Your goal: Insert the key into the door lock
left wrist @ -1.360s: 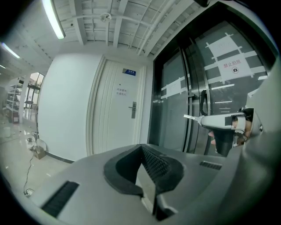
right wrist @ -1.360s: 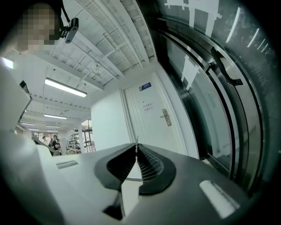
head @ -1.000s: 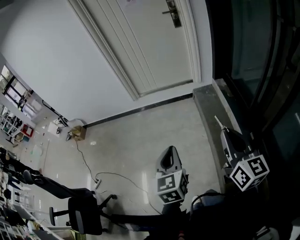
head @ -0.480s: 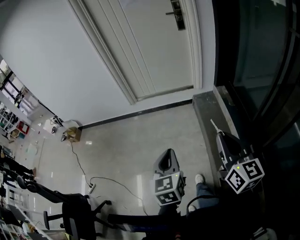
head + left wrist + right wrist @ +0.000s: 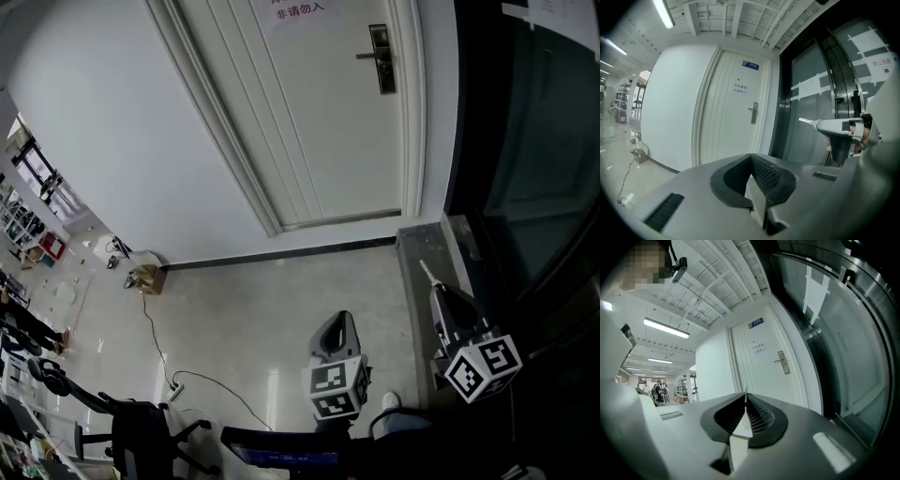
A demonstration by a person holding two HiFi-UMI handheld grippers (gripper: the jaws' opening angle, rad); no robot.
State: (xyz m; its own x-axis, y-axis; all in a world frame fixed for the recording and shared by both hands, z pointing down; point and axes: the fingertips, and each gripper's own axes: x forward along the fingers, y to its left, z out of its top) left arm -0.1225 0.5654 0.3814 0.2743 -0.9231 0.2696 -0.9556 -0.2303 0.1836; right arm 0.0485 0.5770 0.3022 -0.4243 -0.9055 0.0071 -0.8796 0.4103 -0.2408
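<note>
**A:** Where's the slim silver metal key [image 5: 427,274] right now?

**B:** It's pinched in the right gripper [image 5: 438,291]. The jaws are closed flat on it, so only the blade pokes out ahead (in that gripper's own view it's a thin sliver at the tips). I'd say it's gripped that way so the blade can lead into the keyhole.

**A:** And the dark rectangular metal lock plate [image 5: 381,59]?

**B:** It's near the right edge of the white panelled door [image 5: 309,122], with a lever handle sticking out of it, and well apart from the key. The right gripper points roughly towards the door, so most of the approach is not yet done.

**A:** What about the left gripper [image 5: 338,322]?

**B:** Its jaws are pressed together on nothing. It's carried low beside the right one, probably just to keep it out of the way.

**A:** What will the next move need?

**B:** The key has to get close first, because the keyhole is too small to make out from here. Then the blade has to be turned to match the slot, or it will likely skate off the plate.
</note>
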